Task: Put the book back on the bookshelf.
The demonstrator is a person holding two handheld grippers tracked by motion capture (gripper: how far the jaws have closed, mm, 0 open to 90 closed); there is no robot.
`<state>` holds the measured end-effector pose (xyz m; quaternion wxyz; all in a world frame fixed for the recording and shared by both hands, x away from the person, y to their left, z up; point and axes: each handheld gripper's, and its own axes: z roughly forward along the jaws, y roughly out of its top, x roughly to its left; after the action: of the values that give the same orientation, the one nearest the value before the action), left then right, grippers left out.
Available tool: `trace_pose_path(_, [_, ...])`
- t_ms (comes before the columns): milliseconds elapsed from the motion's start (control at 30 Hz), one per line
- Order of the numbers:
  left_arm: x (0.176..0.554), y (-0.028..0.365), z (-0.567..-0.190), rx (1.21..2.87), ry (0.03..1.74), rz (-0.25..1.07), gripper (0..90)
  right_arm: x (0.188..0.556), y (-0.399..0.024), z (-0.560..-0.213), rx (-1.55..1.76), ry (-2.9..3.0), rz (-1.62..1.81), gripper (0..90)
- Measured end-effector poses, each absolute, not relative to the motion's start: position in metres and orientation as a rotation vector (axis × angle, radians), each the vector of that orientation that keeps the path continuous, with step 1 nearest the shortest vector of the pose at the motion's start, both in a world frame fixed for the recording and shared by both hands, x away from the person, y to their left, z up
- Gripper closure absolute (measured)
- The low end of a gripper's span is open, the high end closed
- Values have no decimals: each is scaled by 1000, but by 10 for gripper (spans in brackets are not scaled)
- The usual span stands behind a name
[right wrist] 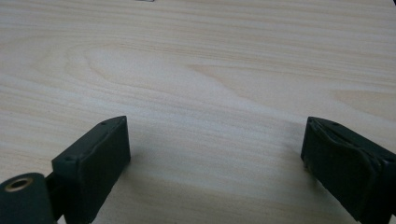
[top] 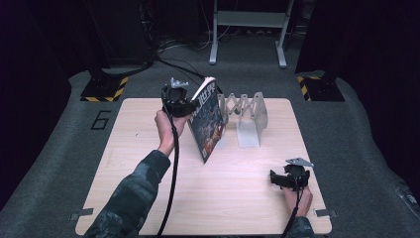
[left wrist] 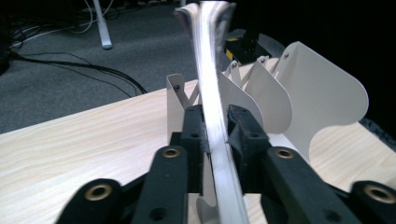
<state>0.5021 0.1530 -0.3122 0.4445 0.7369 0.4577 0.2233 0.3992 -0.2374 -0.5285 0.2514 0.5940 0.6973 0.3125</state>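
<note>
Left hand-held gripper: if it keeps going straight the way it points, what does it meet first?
Probably the white folding rack, standing right behind the magazine clamped in the left hand-held gripper; how close is unclear.

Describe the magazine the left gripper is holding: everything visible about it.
The magazine is thin and soft-bound, with a dark, busy printed cover carrying white characters near the top and pale page edges. It stands on edge, tilted, its lower corner near the wooden table, just left of the white accordion file rack. The left gripper has its black jaws on either side of the spine edge, pads against the paper. In the left gripper view its top pages curl slightly and look blurred.
</note>
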Motion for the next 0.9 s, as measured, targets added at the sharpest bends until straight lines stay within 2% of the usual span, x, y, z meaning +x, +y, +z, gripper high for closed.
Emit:
trace_pose_path(100, [505, 152, -311, 1876, 1120, 545, 653, 399, -237, -528, 1617, 1897, 850, 72])
trace_pose_path(200, [510, 153, -312, 1905, 1111, 515, 623, 399, -237, -529, 1617, 1898, 848, 72])
trace_pose_path(600, [522, 146, -302, 1962, 1108, 536, 628, 400, -237, -529, 1614, 1888, 856, 76])
trace_pose_path(733, [526, 144, -305, 1987, 1128, 530, 663, 399, -237, -529, 1619, 1895, 850, 80])
trace_pose_path(833, [526, 144, -305, 1988, 1133, 538, 770, 399, -237, -529, 1619, 1895, 850, 82])
trace_pose_path(900, [525, 144, -305, 1983, 1136, 532, 804, 399, -237, -529, 1619, 1894, 850, 82])
